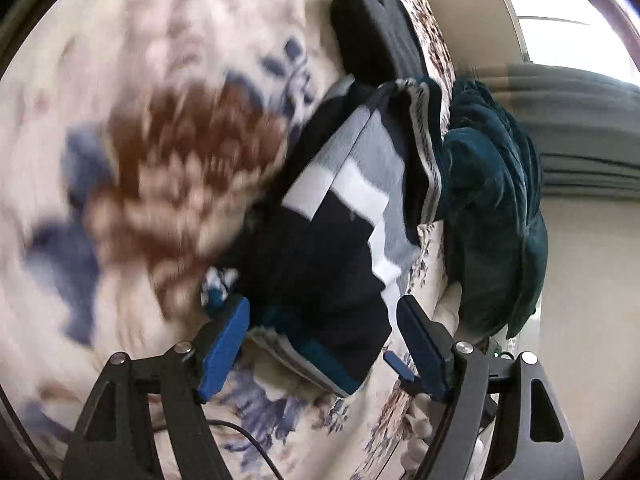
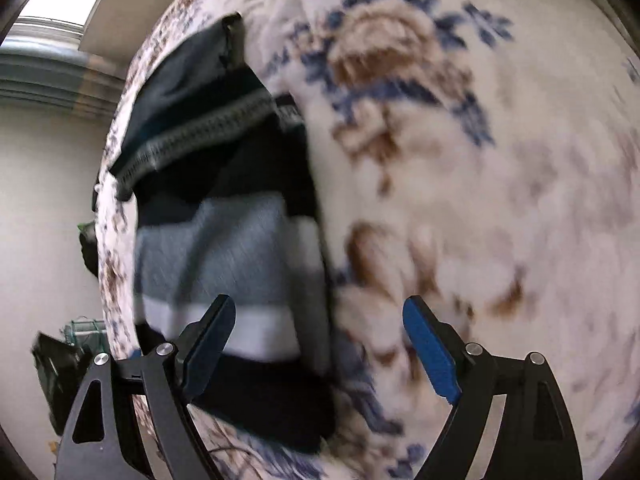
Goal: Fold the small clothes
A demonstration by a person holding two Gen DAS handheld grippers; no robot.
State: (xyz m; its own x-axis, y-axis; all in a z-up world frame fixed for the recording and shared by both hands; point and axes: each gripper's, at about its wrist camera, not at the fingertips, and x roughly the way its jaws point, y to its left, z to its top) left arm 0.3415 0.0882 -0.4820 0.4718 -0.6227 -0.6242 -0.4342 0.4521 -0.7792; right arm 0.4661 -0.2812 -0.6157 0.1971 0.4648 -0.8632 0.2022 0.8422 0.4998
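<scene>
Everywhere floral blanket [image 2: 500, 184]; striped garment [image 1: 340, 216] atop; both hand-held grippers [image 1: 322, 340] [image 2: 320, 344] spread.

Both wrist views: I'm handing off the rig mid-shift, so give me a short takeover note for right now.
Left claw: open, holding nothing, straddling the near end of the striped garment.
Right claw: open, empty, over the same garment's right edge.
The garment lies on the floral blanket, apparently already folded. A dark folded piece sits beyond it, a teal cloth at the bed's edge.
Left: finish or stack the striped piece; the views are blurred, so check first.
</scene>
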